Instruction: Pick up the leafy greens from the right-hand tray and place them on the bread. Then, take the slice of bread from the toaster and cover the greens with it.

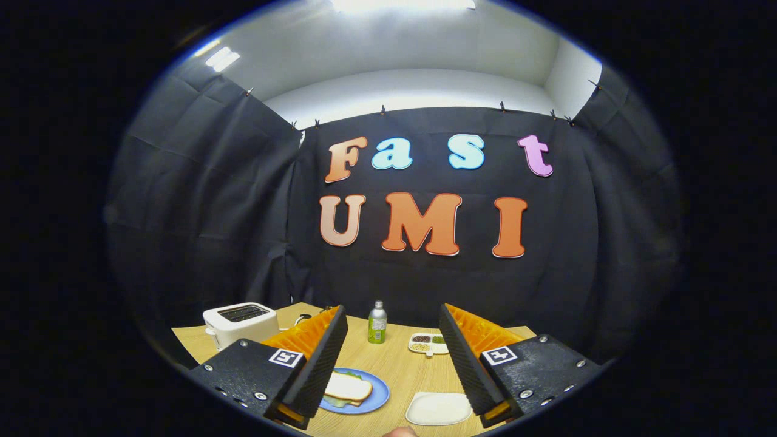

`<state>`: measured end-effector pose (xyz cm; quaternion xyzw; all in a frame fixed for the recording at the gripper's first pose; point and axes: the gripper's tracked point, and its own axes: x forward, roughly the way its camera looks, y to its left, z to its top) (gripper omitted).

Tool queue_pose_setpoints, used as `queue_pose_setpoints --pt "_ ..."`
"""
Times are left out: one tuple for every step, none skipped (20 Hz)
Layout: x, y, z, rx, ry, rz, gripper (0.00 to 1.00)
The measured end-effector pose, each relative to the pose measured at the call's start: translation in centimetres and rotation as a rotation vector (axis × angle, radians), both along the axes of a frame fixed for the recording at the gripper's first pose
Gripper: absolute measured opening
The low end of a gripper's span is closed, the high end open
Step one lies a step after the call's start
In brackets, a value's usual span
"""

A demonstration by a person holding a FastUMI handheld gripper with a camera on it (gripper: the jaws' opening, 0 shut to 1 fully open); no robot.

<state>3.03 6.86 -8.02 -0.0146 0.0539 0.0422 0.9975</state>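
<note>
Above the blue plate (375, 397), I hold the gripper (393, 321) spread wide, gripping nothing.
Plate carries bread (348, 386) over greens (335, 401); toaster (240, 321) behind-left, white tray (438, 408) right.

gripper (393, 315) | two wedge-shaped fingers (315, 358), ribbed on inner faces, standing apart with nothing between | dark speckled mounting blocks (243, 370) behind each finger, studded with silver screws | square black-and-white marker tag (286, 357) atop left block, matching tag (499, 355) atop right block | ridged bracing on finger backs
</note>
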Motion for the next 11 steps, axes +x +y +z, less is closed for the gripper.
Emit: queue_pose_setpoints --pt "-0.4 -0.3 0.2 0.008 -0.007 -0.007 0.92" --pt "-0.7 -0.6 0.5 0.013 -0.020 -0.017 0.92" --pt "-1.0 -1.0 1.0 0.014 -0.039 -0.027 0.92" --pt "-1.3 -1.3 1.7 0.015 -0.061 -0.036 0.92" --pt "-1.5 -1.5 2.2 0.017 -0.080 -0.041 0.92" --pt "-1.9 -1.5 2.6 0.019 -0.088 -0.038 0.92" --pt "-2.0 -1.5 2.7 0.022 -0.089 -0.036 0.92" --pt "-2.2 -1.5 2.9 0.023 -0.089 -0.034 0.92" --pt "-2.2 -1.6 3.1 0.023 -0.093 -0.034 0.92" --pt "-2.3 -1.7 3.3 0.022 -0.097 -0.036 0.92" --pt "-2.3 -1.7 3.5 0.020 -0.099 -0.034 0.92"
